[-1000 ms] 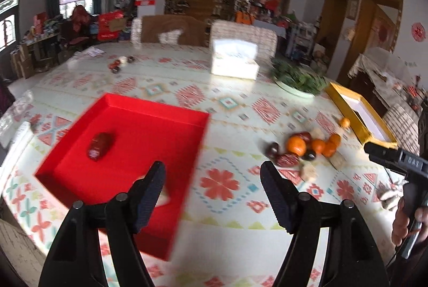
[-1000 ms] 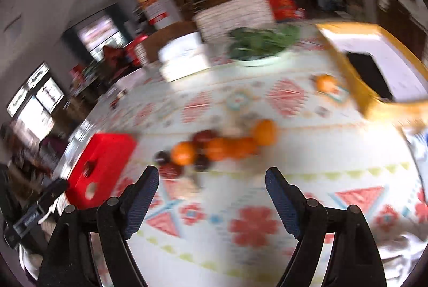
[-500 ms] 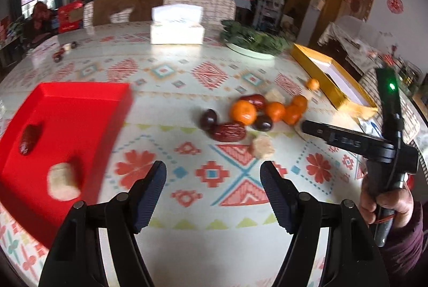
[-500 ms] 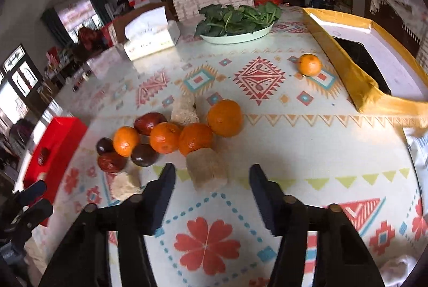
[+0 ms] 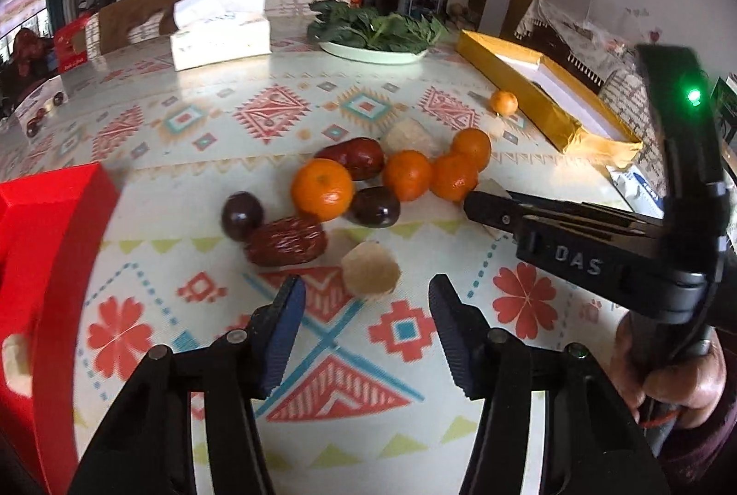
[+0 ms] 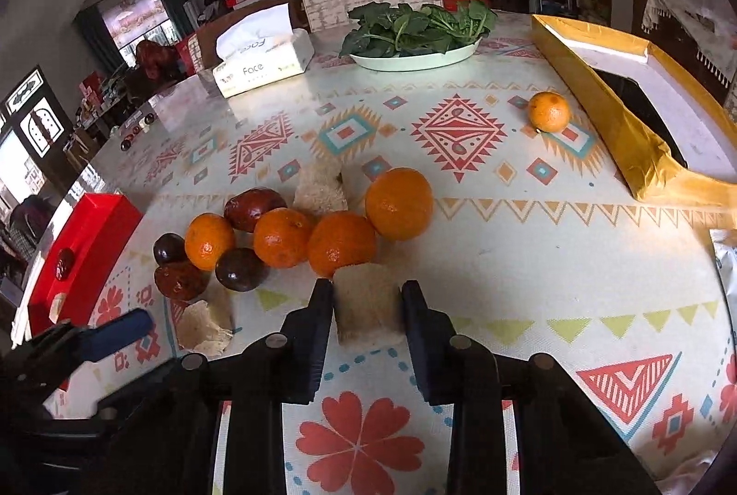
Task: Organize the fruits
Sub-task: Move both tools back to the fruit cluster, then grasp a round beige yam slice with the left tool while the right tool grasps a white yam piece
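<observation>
Two views, one moment; step in hand = double pick from the mixed pile.

L wrist view: left gripper (image 5: 366, 306) tilts down over the patterned table (image 5: 414, 439), jaws closing w/ a gap either side of the pale round chunk (image 5: 371, 274), which sits just ahead of the tips, not yet touched. Behind it lie a wrinkled red date (image 5: 285, 241), dark plums and mandarins (image 5: 322, 188) in a touching cluster. Red tray (image 5: 50, 246) at left edge, gold box (image 5: 543, 112) far right w/ a lone mandarin just beside it. Vs. half a sec earlier the pile is nearer and larger in frame, the tray mostly out of view, jaws narrower.

R wrist view: right gripper (image 6: 367, 306) is clamped on the beige block (image 6: 367, 303), both pads pressing its sides; block seems to rest on the table, touching the nearest mandarin. Earlier the jaws stood apart w/ the block ahead of them.

Next move, judged: R lifts straight up so the neighbouring fruit isn't dragged, then carries to a container; which one I can't tell. L needs a short advance before closing on the chunk.
</observation>
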`<action>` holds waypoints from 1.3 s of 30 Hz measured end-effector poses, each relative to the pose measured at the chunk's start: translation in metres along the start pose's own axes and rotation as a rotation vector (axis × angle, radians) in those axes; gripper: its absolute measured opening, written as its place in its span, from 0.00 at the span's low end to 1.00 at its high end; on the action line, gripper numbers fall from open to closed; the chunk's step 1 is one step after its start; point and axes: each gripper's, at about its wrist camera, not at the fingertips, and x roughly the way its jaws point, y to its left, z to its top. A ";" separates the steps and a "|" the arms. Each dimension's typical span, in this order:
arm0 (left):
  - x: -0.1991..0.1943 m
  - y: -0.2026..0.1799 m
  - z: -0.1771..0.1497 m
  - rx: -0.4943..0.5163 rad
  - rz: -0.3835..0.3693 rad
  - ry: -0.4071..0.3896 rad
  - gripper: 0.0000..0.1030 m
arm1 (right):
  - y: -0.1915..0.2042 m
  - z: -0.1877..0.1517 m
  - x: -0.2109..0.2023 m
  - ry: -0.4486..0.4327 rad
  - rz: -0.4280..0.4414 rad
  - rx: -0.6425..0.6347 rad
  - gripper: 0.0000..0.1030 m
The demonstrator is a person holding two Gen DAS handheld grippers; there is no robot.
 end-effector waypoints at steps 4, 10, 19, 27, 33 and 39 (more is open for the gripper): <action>0.012 -0.006 0.004 0.010 0.000 0.020 0.54 | -0.010 0.000 -0.003 -0.004 0.009 0.042 0.33; 0.019 -0.010 0.005 0.026 0.045 0.019 0.31 | -0.009 0.001 -0.002 -0.001 0.016 0.047 0.33; 0.009 0.003 0.003 -0.038 0.030 -0.014 0.28 | -0.008 0.000 -0.003 -0.011 -0.004 0.038 0.33; -0.042 0.029 -0.007 -0.119 0.025 -0.115 0.28 | -0.011 0.001 -0.005 -0.033 -0.021 0.042 0.33; -0.089 0.082 -0.025 -0.228 0.070 -0.192 0.28 | -0.016 0.000 -0.006 -0.047 -0.029 0.062 0.33; -0.131 0.147 -0.052 -0.342 0.172 -0.248 0.28 | -0.016 0.000 -0.009 -0.059 -0.072 0.077 0.33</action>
